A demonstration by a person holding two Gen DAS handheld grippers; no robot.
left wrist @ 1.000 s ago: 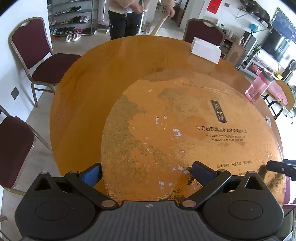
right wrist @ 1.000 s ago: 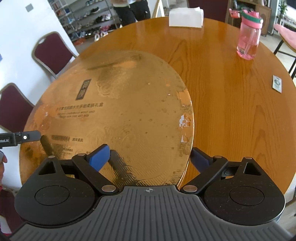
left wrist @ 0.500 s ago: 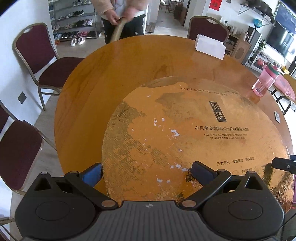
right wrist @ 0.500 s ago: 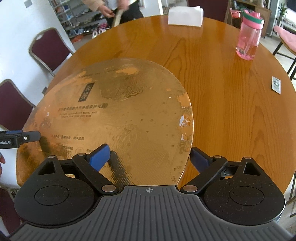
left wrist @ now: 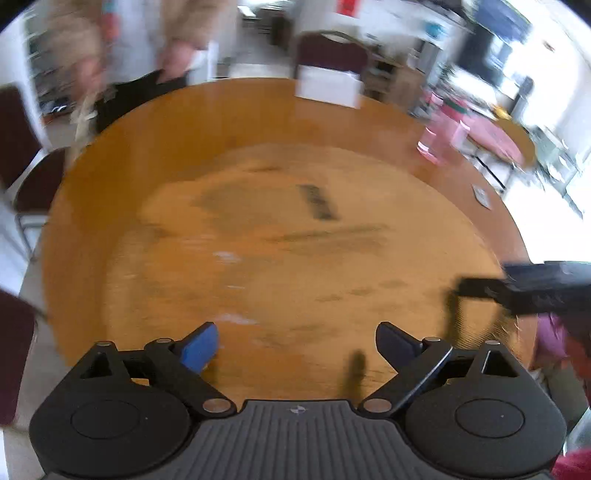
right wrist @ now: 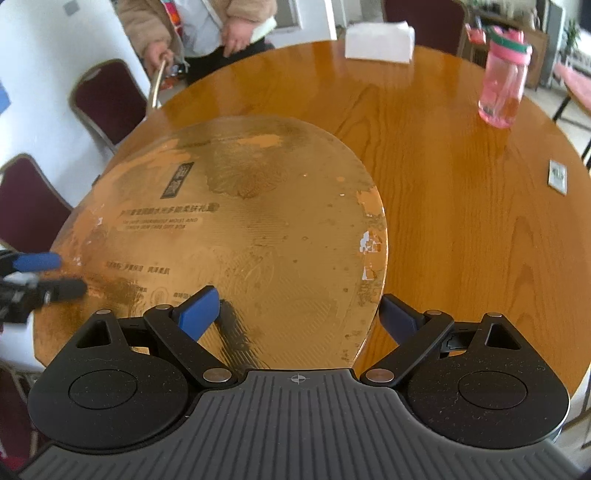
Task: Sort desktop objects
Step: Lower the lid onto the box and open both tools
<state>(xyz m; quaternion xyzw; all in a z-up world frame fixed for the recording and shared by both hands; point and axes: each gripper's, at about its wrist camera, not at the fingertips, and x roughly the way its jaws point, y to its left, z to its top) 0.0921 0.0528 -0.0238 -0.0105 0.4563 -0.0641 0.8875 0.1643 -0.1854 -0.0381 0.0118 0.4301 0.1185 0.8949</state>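
Large round gold lid w/ printed text [right wrist: 258, 236] lies flat on round wooden worktop [right wrist: 461, 206], near its front-left edge. Right gripper [right wrist: 299, 314] hovers over lid's rim, jaws spread wide, empty. Left gripper [left wrist: 295, 345], view blurred, also above lid, jaws apart, nothing btwn them.

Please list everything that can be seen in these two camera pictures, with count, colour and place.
round table: one, orange-brown wood, fills both views
round box lid: one, worn gold with printed text, flat on the table's near left part
water bottle: one, pink with green lid band, upright, far right
tissue pack: one, white, far edge
small card: one, pale, right edge
chairs: several, dark red, around the table
bystander: one, beige jacket, beyond the far edge
left gripper: black, blue pads, open above the lid
right gripper: same, open above the lid's near right rim
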